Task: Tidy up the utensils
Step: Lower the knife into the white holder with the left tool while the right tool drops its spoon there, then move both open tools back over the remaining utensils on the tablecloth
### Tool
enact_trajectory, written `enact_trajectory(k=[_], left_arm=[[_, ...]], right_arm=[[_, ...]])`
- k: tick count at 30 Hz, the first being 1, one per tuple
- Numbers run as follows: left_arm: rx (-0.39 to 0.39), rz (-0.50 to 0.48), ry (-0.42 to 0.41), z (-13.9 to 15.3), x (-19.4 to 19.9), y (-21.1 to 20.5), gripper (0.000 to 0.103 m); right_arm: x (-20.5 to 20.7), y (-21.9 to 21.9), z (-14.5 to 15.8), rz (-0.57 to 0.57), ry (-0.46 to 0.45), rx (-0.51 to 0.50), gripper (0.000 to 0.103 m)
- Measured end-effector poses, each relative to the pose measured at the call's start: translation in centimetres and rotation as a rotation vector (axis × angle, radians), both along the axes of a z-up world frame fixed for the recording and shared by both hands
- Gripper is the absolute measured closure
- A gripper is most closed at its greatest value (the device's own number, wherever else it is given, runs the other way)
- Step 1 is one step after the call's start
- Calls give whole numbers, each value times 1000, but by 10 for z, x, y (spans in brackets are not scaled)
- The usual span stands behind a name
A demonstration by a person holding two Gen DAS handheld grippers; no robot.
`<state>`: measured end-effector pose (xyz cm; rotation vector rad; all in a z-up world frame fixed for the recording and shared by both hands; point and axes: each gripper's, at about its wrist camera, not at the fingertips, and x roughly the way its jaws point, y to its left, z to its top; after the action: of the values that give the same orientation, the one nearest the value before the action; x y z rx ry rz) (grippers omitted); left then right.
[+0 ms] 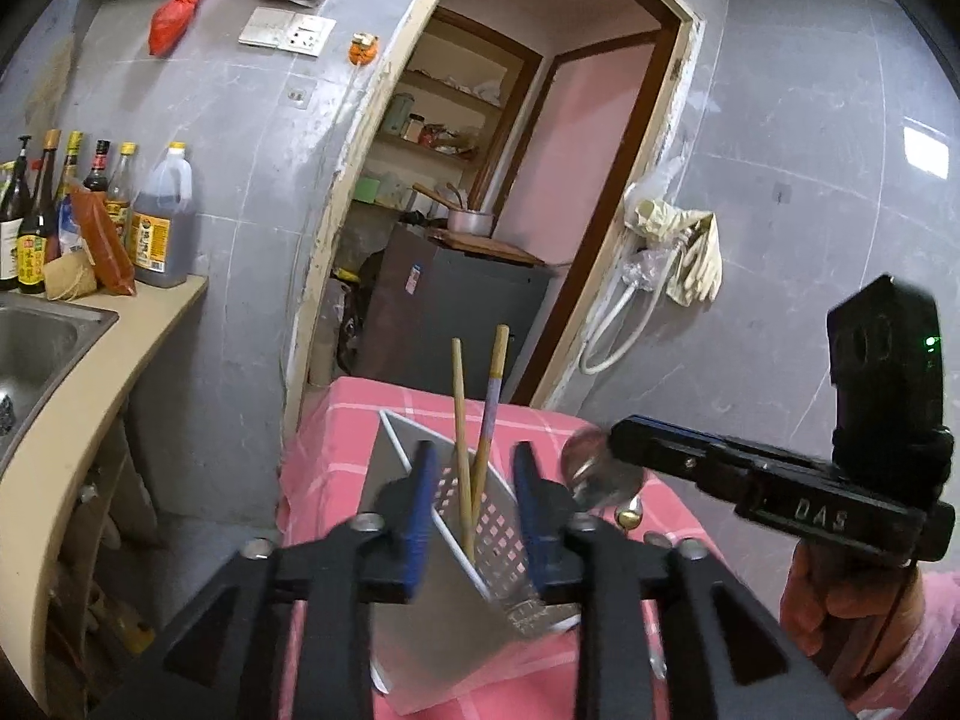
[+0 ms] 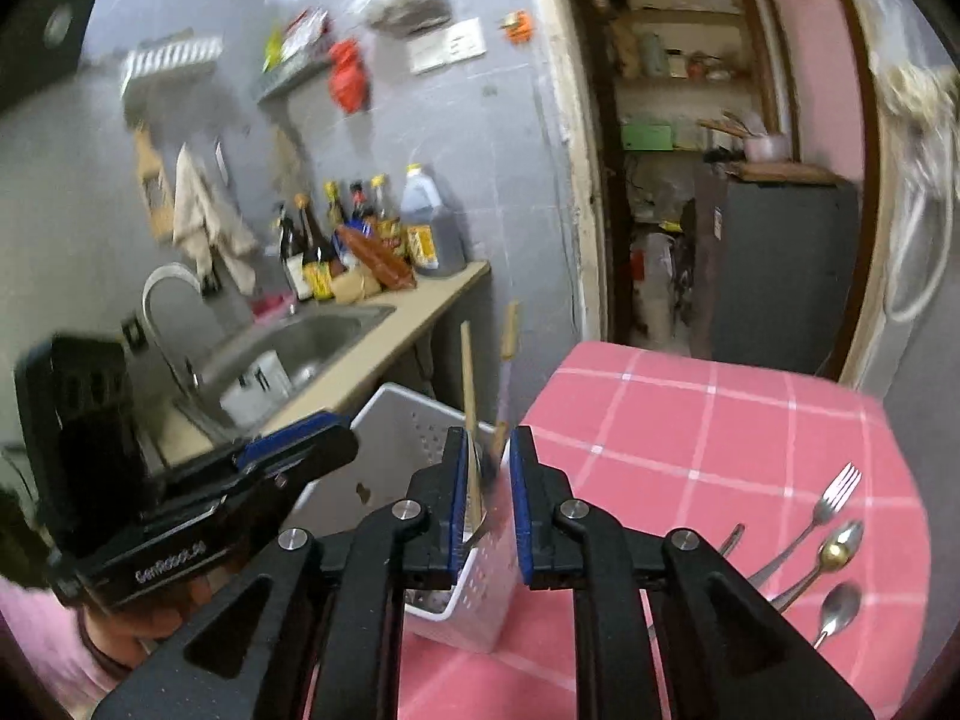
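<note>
- Left wrist view, nearest first: the left gripper (image 1: 474, 447) stands part-way open, its blue pads on either side of the utensil holder (image 1: 501, 546) with no visible press on it. The holder leans, so I would steady it before anything more goes in.
- Two chopsticks (image 1: 462, 420) stand in the holder, between the left pads and crossing near their lower ends.
- Just right of the holder, a blurred shiny round shape, probably a spoon bowl (image 1: 591, 468), sits at the tip of the right gripper (image 2: 489, 435).
- From the right wrist, the right jaws show only a narrow gap, just above the holder's near compartment. The picture is smeared, so I cannot tell whether they pinch anything.
- The step in hand looks like dropping a piece into the holder. Done well, it goes handle down into a free compartment and clear of the chopsticks, with the release low so the holder does not tip.
- Farther right on the pink checked table (image 2: 690, 420) lie a fork (image 2: 840, 486) and two spoons (image 2: 840, 606), well apart from both grippers and not yet sorted.
</note>
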<state>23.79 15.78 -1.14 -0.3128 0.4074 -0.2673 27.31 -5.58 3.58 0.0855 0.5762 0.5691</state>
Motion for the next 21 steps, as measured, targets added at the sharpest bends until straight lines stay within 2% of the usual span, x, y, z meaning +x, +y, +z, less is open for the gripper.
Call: enact_trajectory(k=[3, 5, 7, 9, 11, 13, 16, 19, 21], left_arm=[[-22, 27, 6, 2, -4, 1, 73], [-16, 45, 1, 6, -7, -1, 68], [-3, 67, -17, 13, -12, -6, 52], [13, 80, -39, 20, -16, -12, 43], [34, 93, -53, 26, -21, -18, 31], [62, 117, -77, 34, -25, -28, 14], [117, 184, -130, 43, -34, -45, 0], [156, 208, -174, 48, -39, -62, 0], [181, 196, -181, 49, -40, -75, 0]], right_arm=[[-7, -17, -2, -38, -25, 39, 85], [-13, -27, 0, -69, -58, 51, 69], [-22, -39, 4, -108, -99, 55, 61], [-29, -51, 8, -142, -131, 54, 53], [-38, -64, 10, -190, -167, 50, 37], [-46, -77, 16, -230, -194, 45, 25], [-56, -97, 21, -279, -235, 37, 13], [-67, -116, 23, -321, -268, 31, 2], [-75, -129, 23, -345, -288, 25, 1]])
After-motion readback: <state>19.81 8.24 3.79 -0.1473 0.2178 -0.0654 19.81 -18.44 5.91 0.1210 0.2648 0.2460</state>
